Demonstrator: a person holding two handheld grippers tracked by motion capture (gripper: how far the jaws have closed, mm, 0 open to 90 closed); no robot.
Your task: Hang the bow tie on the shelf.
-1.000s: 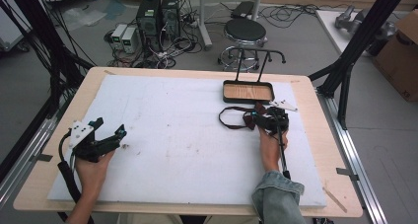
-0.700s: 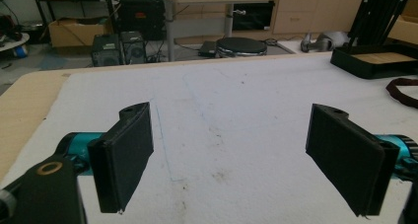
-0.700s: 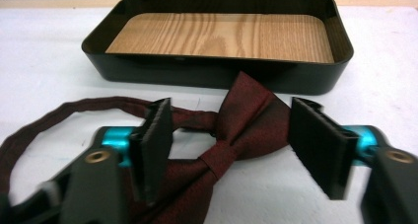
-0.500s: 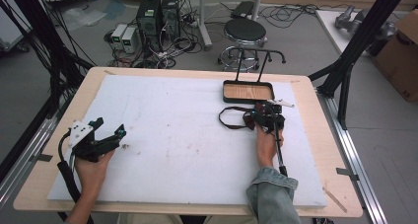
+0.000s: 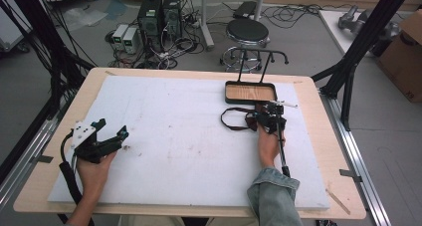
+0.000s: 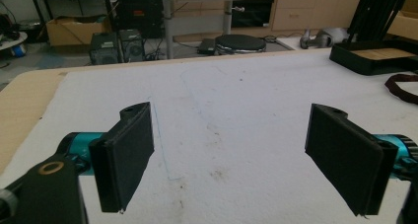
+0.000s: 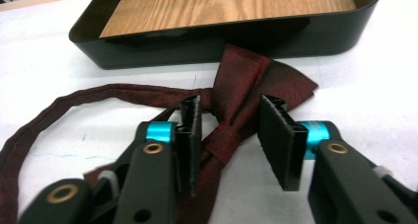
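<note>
A dark red bow tie lies flat on the white mat just in front of a black tray with a wooden floor. Its strap loops out to the left. My right gripper is low over the tie, one pad on each side of the centre knot. The jaws have just been closing, and a gap still shows at each pad. Seen from above, the right gripper sits just below the tray. My left gripper rests at the mat's left edge. Its jaws are wide open with nothing between them.
The tray has a tall black wire handle at its far side. A white foam mat covers most of the wooden table. A stool, computers and cables stand on the floor beyond the table's far edge.
The right hand has shifted only slightly over the bow tie by the tray. The left hand and its gripper have kept still.
</note>
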